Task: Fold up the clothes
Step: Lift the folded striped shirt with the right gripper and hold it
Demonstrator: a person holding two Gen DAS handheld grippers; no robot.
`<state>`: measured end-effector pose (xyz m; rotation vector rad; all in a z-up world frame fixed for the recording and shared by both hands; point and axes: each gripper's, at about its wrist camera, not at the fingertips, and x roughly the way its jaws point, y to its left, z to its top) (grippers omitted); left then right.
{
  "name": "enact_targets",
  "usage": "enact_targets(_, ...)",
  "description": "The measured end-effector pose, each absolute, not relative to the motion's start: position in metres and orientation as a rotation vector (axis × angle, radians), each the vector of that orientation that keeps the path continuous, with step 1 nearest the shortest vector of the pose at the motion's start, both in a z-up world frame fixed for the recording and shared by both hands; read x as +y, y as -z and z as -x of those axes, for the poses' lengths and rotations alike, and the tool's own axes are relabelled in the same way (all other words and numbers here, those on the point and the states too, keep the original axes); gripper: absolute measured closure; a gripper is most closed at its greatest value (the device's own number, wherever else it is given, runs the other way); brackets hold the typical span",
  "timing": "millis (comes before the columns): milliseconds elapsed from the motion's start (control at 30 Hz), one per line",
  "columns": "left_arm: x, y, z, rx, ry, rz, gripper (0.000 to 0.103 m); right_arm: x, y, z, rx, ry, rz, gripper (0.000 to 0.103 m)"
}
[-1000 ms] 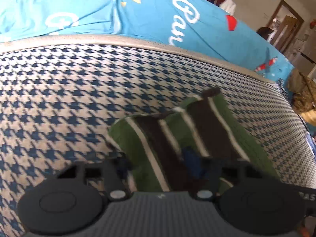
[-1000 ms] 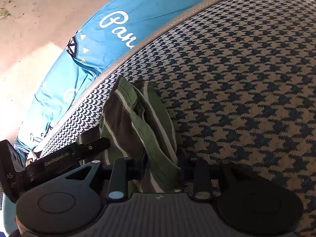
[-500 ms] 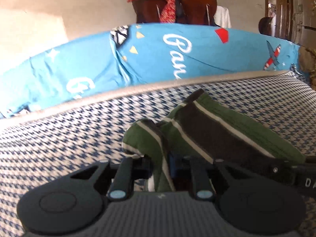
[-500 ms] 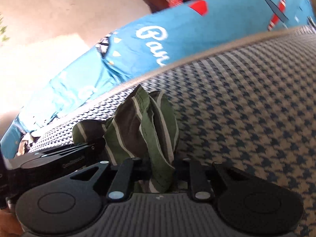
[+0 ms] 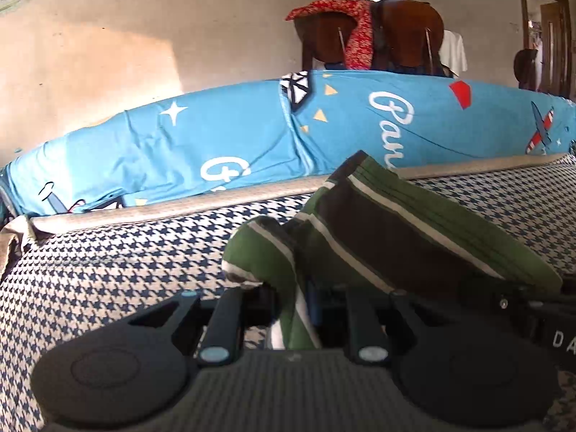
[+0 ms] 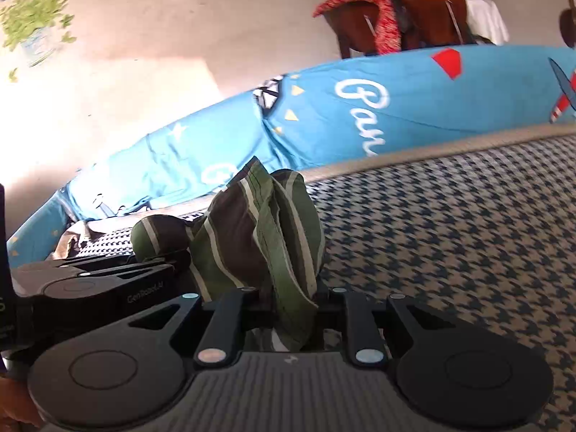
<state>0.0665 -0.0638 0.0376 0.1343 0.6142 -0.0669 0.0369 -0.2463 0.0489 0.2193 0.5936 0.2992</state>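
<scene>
Both wrist views showed a green, brown and white striped cloth garment (image 5: 388, 237) gathered above a blue-and-cream houndstooth-patterned fabric surface (image 5: 108, 270). The left gripper (image 5: 293, 309) had its two fingers drawn together and clamped on one bunched edge of the garment. The right gripper (image 6: 293, 306) was likewise pinched shut on another bunched edge, the cloth standing up in folds directly ahead of its fingers. In the left view the garment's long axis ran from the left gripper's fingers rightward, toward the other tool at the frame's right margin; in the right view the left gripper's black body lay just beside the cloth at lower left. The two grips therefore appeared to sit at opposite ends of the same edge, neither hand evidently nearer. Behind the surface lay a bright blue printed sheet with white lettering (image 5: 252, 136) and a dark brown wooden chair draped with red patterned cloth (image 5: 378, 36). The next fold would probably depend on keeping that shared edge taut.
</scene>
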Motion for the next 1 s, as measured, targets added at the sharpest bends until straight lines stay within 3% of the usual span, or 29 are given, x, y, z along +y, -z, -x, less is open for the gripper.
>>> enact_targets(1000,-0.023,-0.049,-0.064,0.580,-0.065,-0.031,0.087,-0.198,-0.063,-0.047,0.503,-0.381,-0.154,0.085)
